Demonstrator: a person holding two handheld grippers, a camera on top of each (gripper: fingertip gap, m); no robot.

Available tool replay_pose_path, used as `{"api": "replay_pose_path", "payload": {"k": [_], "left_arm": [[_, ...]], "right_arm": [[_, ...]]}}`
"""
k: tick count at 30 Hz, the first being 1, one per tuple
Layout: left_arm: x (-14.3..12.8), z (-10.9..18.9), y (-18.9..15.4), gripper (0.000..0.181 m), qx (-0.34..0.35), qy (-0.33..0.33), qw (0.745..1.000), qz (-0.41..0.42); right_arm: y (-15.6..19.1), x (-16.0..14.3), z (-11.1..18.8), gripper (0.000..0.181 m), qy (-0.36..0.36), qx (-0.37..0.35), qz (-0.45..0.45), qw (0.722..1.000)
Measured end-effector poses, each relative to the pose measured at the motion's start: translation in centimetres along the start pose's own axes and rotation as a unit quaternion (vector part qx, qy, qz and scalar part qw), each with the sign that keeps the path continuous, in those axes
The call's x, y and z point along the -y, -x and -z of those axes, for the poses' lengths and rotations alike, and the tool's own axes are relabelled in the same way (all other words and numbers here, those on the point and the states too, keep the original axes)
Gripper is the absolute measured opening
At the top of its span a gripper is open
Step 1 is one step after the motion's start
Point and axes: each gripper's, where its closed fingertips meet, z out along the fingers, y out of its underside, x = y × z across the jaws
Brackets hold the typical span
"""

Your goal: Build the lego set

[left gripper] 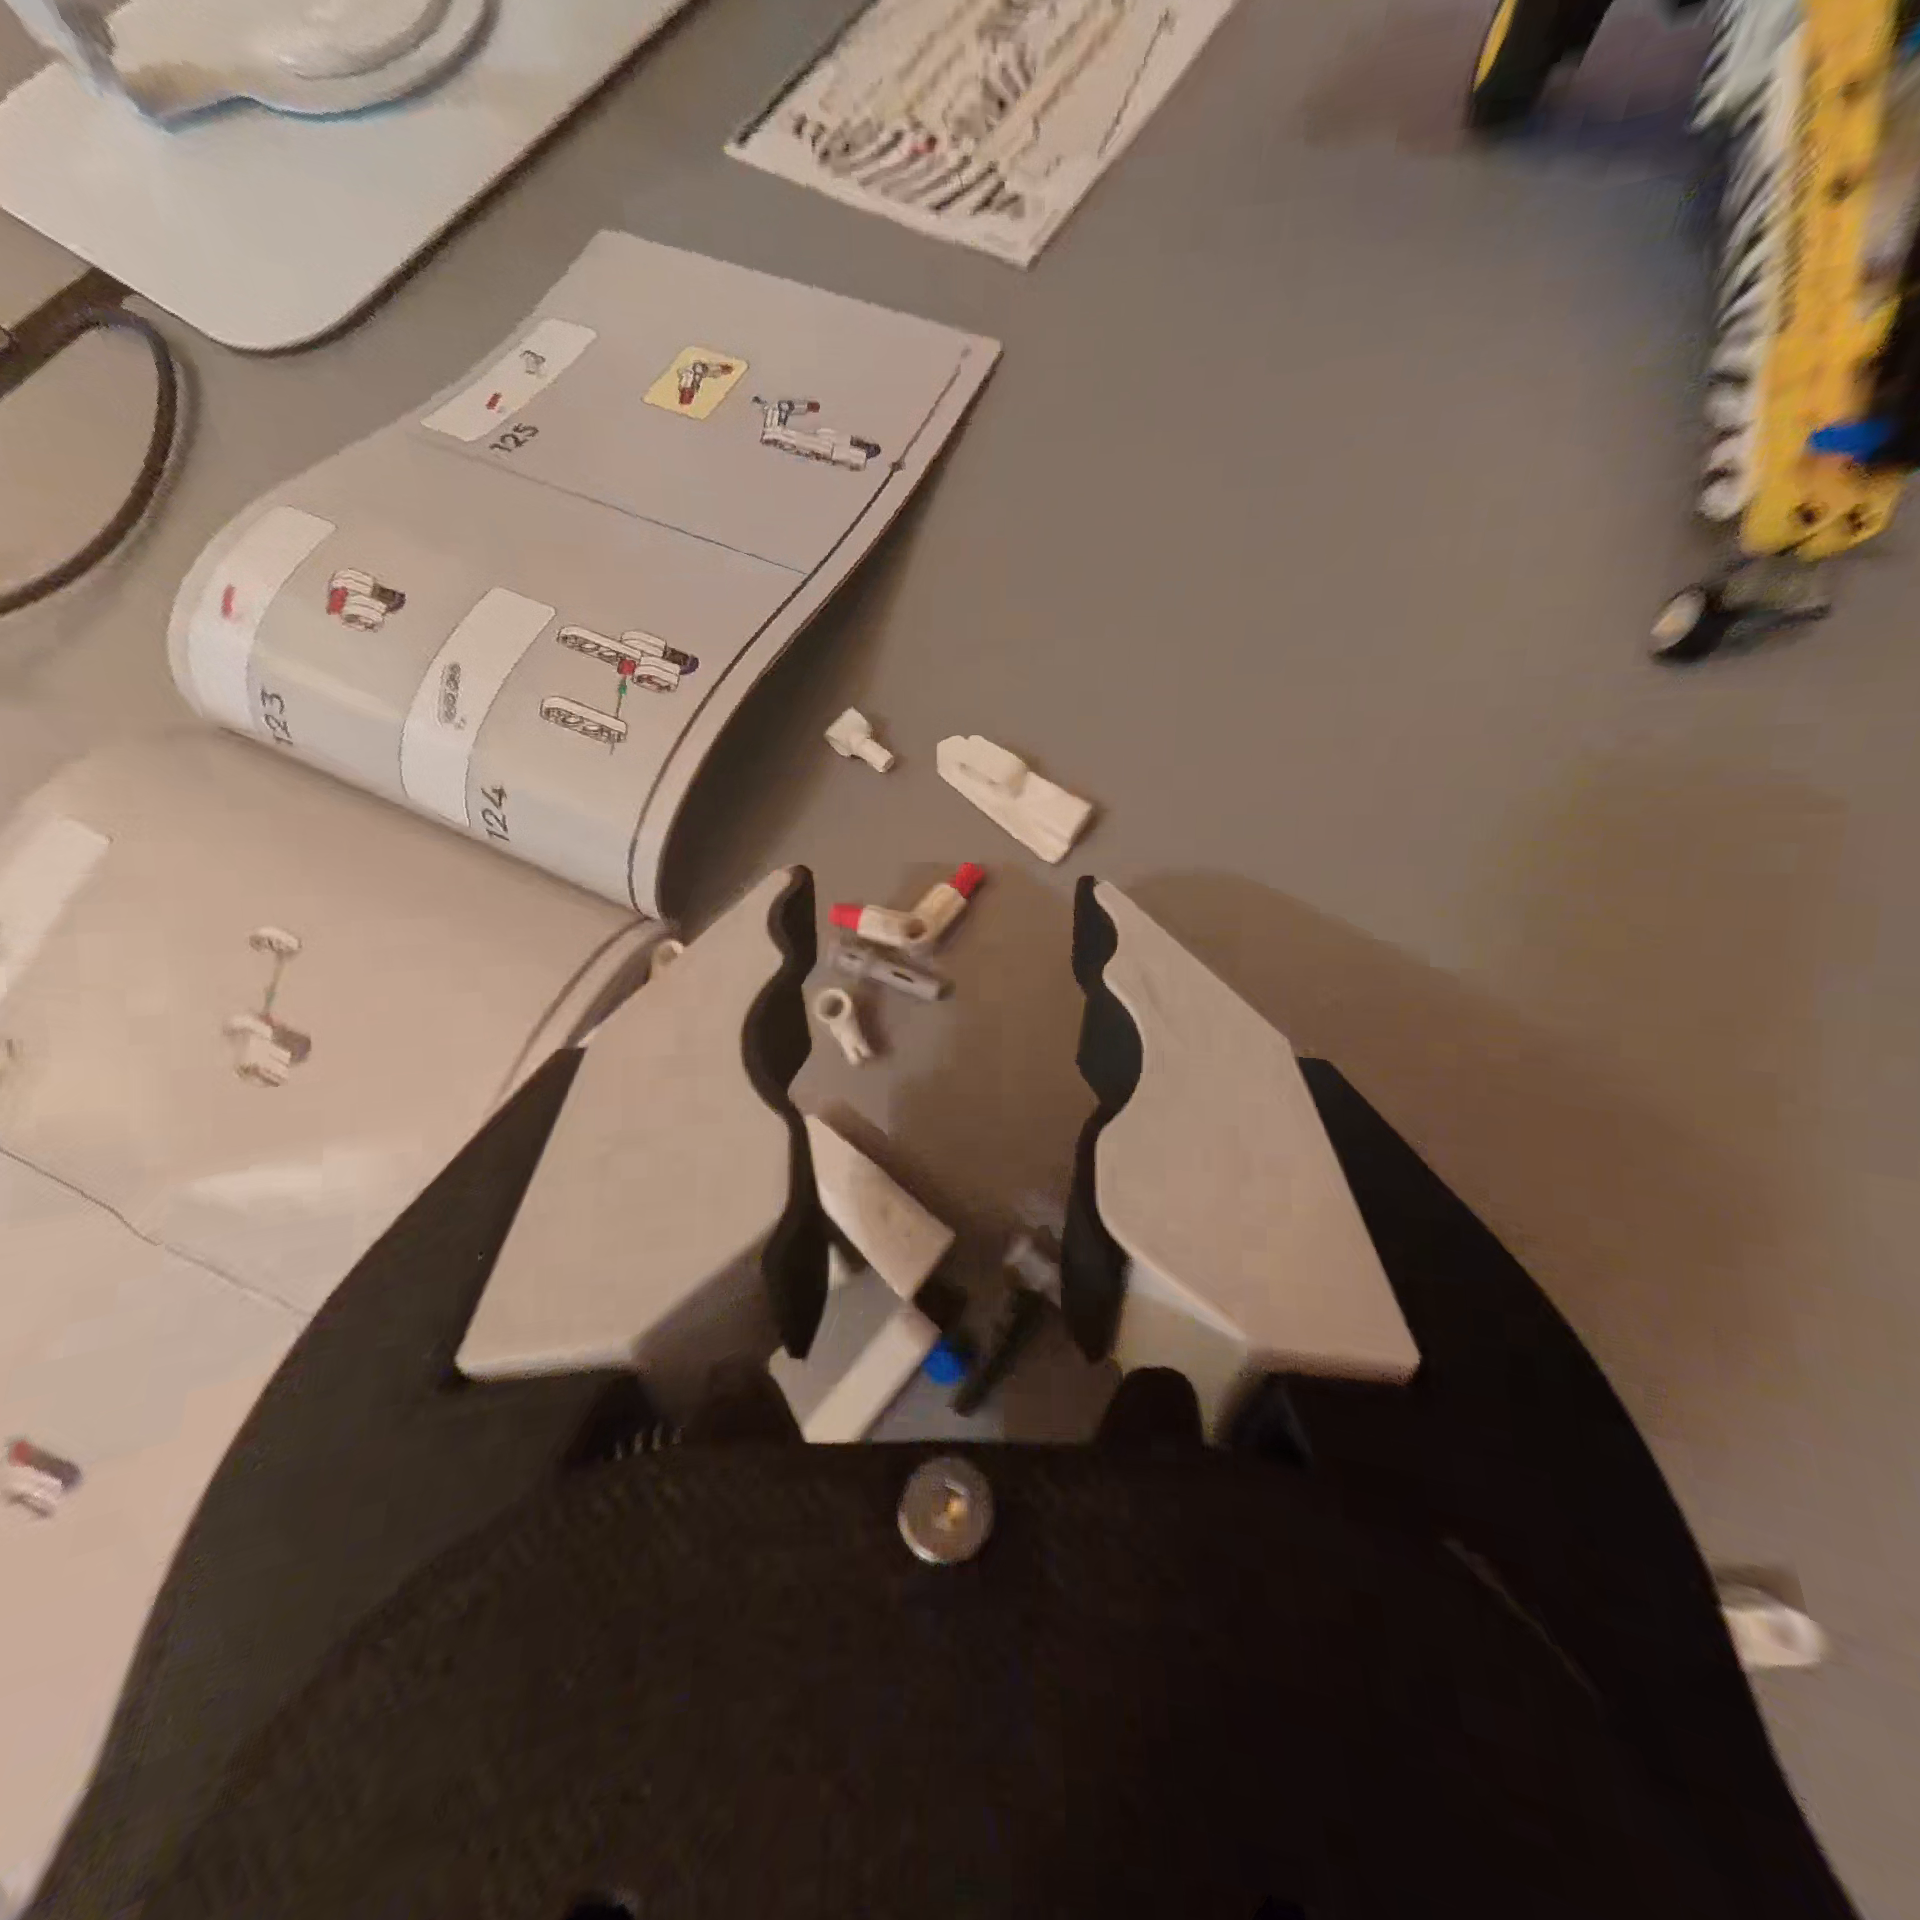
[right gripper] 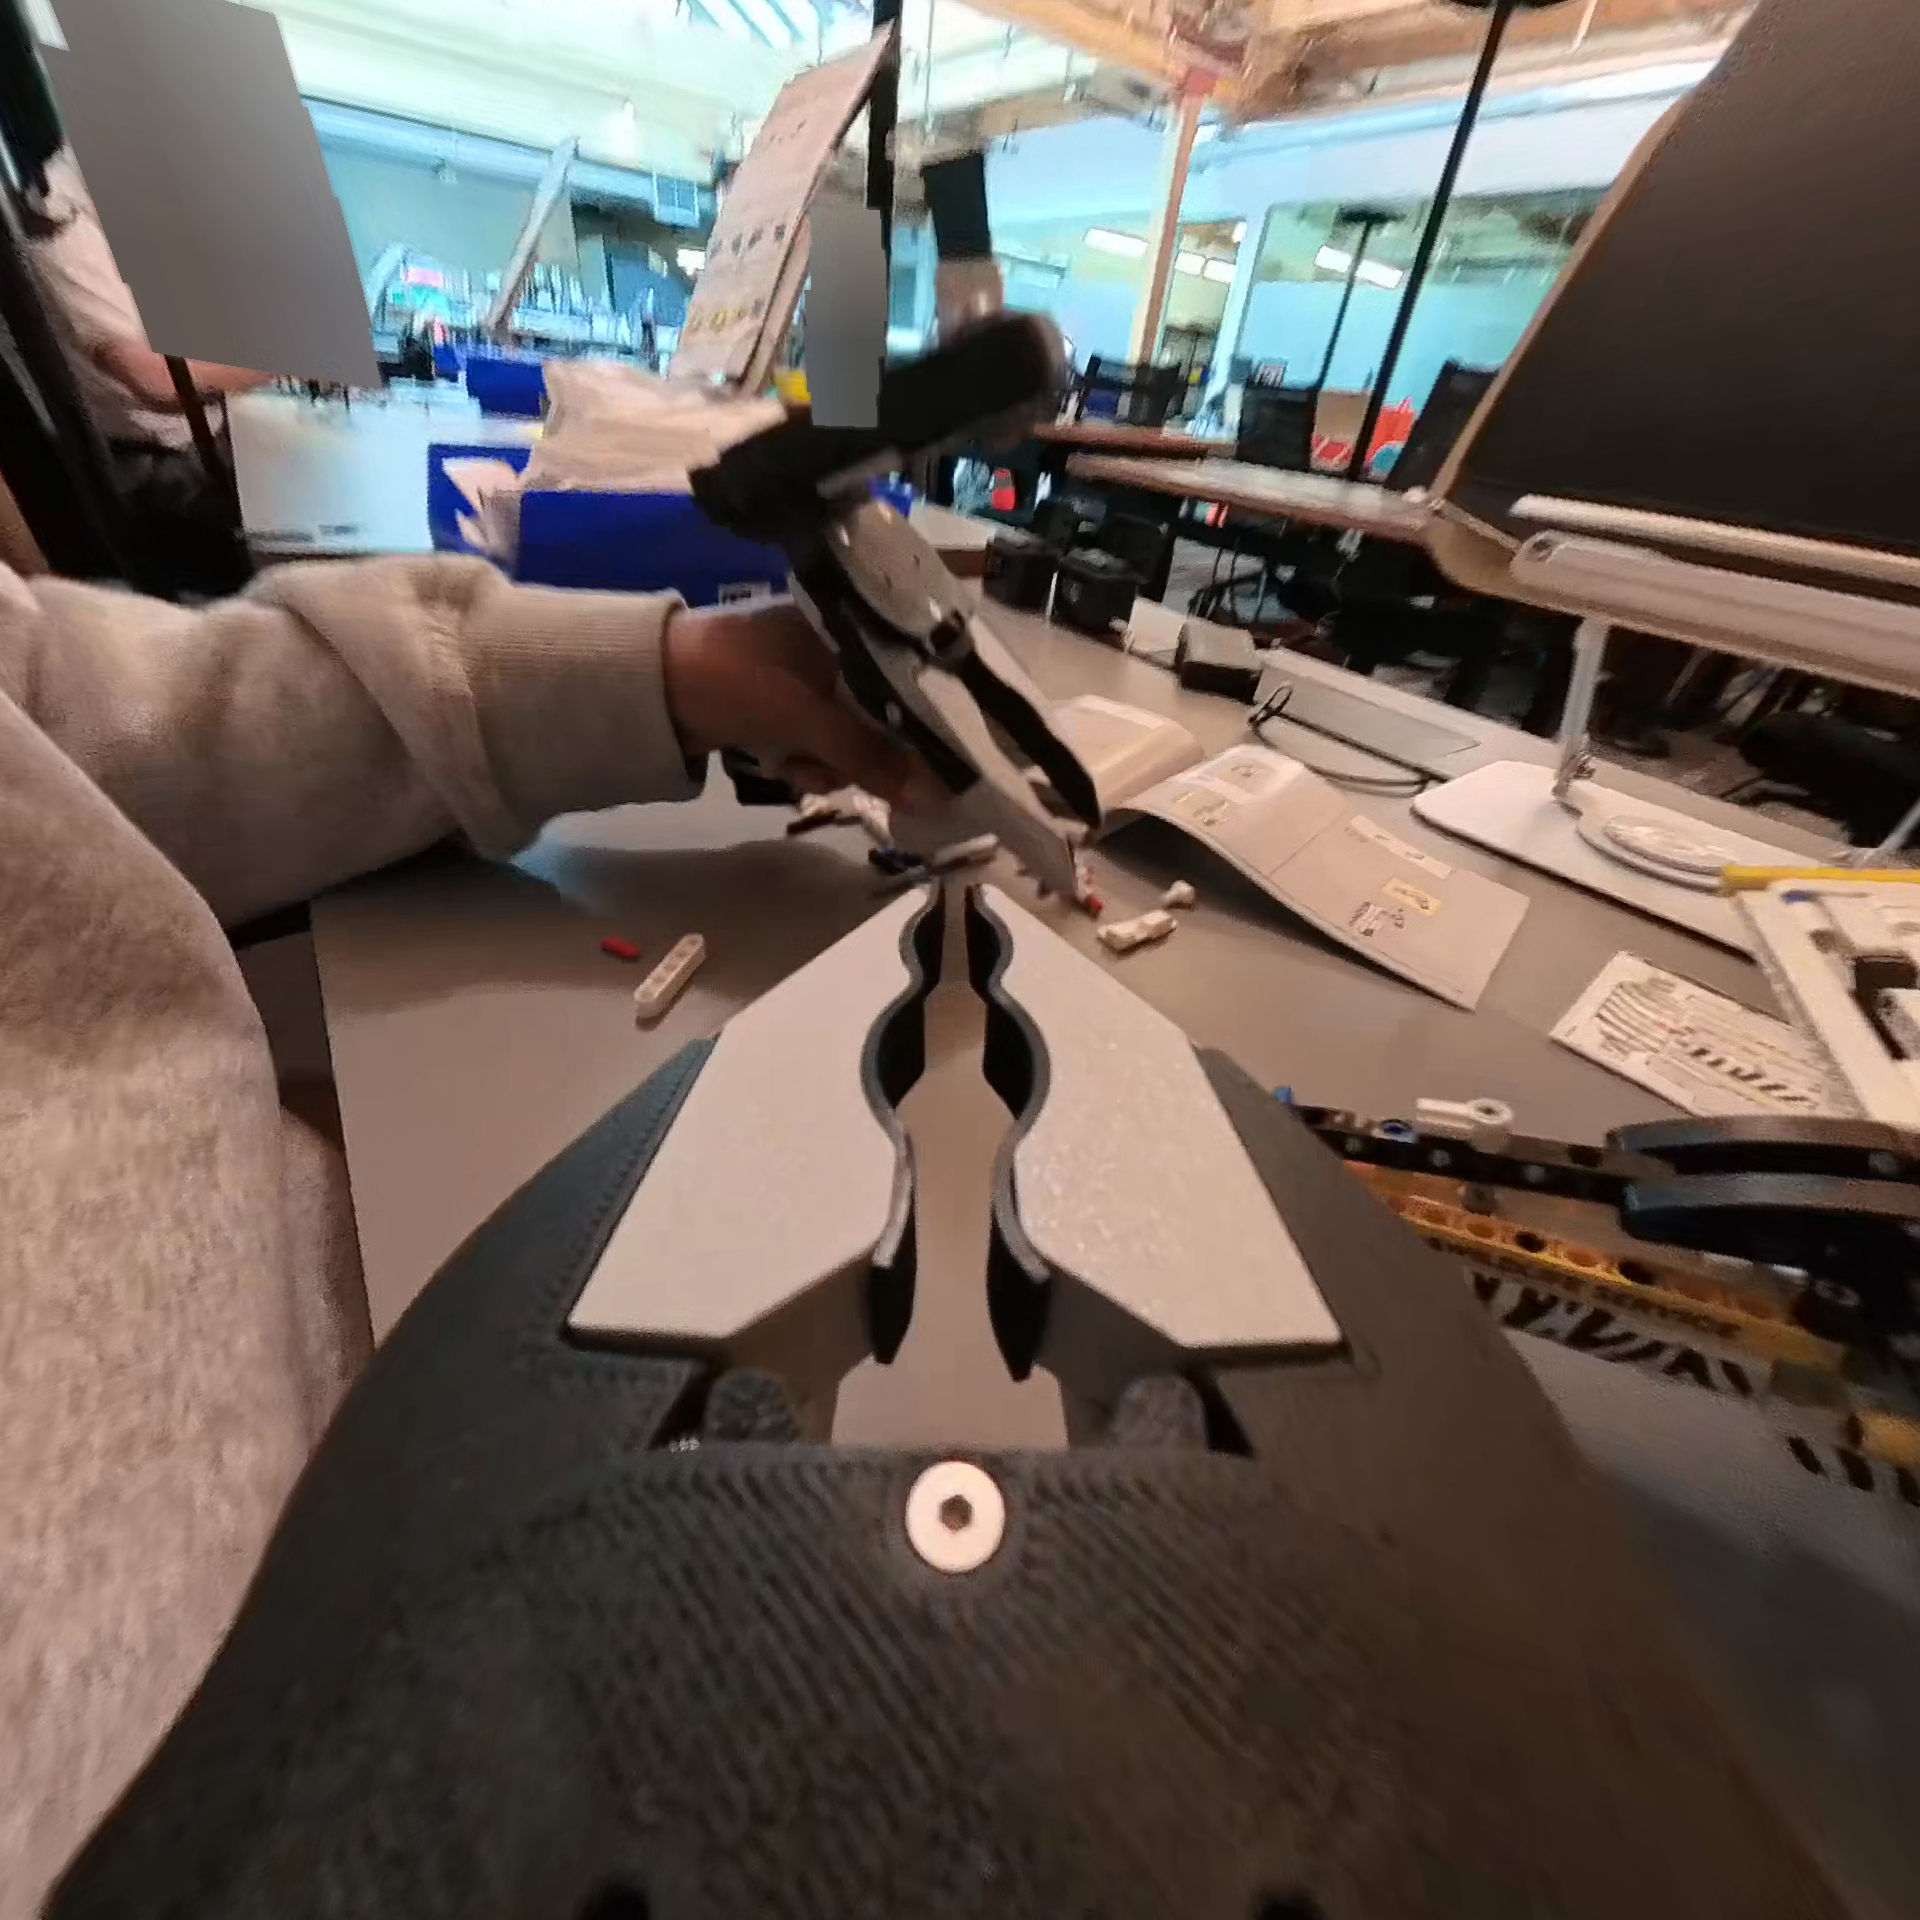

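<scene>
left gripper [left gripper: 940, 883]: jaws spread wide, nothing between them, tips low over the grey table [left gripper: 1351, 520] at centre frame. in the gap between the tips lie a bent tan connector with red pins [left gripper: 914, 906], a small grey axle piece [left gripper: 894, 971] just below it and a white pin connector [left gripper: 844, 1023] nearer the camera. above and right of the tips, a white wedge-shaped piece [left gripper: 1013, 795] and a small white peg [left gripper: 860, 740], apart from each other. open instruction booklet [left gripper: 582, 561] occupies left and upper-left of frame, its page edge close to the left finger. sticker sheet [left gripper: 977, 114] at top centre. partly built yellow lego model [left gripper: 1829, 312] at right edge, blurred.

right gripper [right gripper: 951, 902]: jaws narrow, only a slim gap, nothing held, raised above the table. in this view the left gripper [right gripper: 1075, 847] appears at centre, held by a hand [right gripper: 769, 696] in a beige sleeve [right gripper: 312, 707], pointing down at the loose pieces. a white beam [right gripper: 670, 971] and a small red piece [right gripper: 620, 947] lie at left centre. the yellow lego model [right gripper: 1558, 1247] sits at lower right. monitor stand base [right gripper: 1507, 821] at right.
</scene>
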Motion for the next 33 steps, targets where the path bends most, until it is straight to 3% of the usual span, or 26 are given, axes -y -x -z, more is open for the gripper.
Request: {"api": "replay_pose_path", "payload": {"k": [4, 9, 13, 19, 24, 29, 33], "left_arm": [[-0.9, -1.5, 0.4, 0.055, -0.009, 0.041, 0.999, -0.019], [-1.1, -1.4, -1.3, 0.006, -0.06, 0.034, 0.998, -0.009], [-0.8, -0.9, -2.0, 0.003, -0.072, 0.021, 0.997, -0.016], [2.8, 2.0, -3.3, 0.003, -0.107, -0.09, 0.99, 0.003], [6.0, 6.7, -6.4, 0.003, -0.176, -0.241, 0.954, -0.007], [5.7, 8.4, -6.2, 0.003, -0.149, -0.284, 0.947, 0.008], [6.4, 10.5, -6.6, 0.003, -0.209, -0.341, 0.914, 0.071]], "right_arm": [[-0.2, 1.2, 1.2, 0.003, -0.053, -0.004, -0.006, 0.999], [-0.1, 1.2, 1.1, 0.003, -0.053, -0.008, 0.004, 0.999], [-0.1, 0.9, 0.8, 0.004, -0.04, -0.007, 0.005, 0.999], [-0.6, 0.9, 0.5, 0.004, -0.04, -0.017, 0.004, 0.999], [-0.7, 1.0, 0.1, 0.003, -0.042, -0.022, 0.007, 0.999], [0.0, 1.2, -0.6, 0.003, -0.048, -0.009, 0.003, 0.999], [0.3, 1.2, -1.1, 0.003, -0.047, -0.006, 0.009, 0.999]]}}
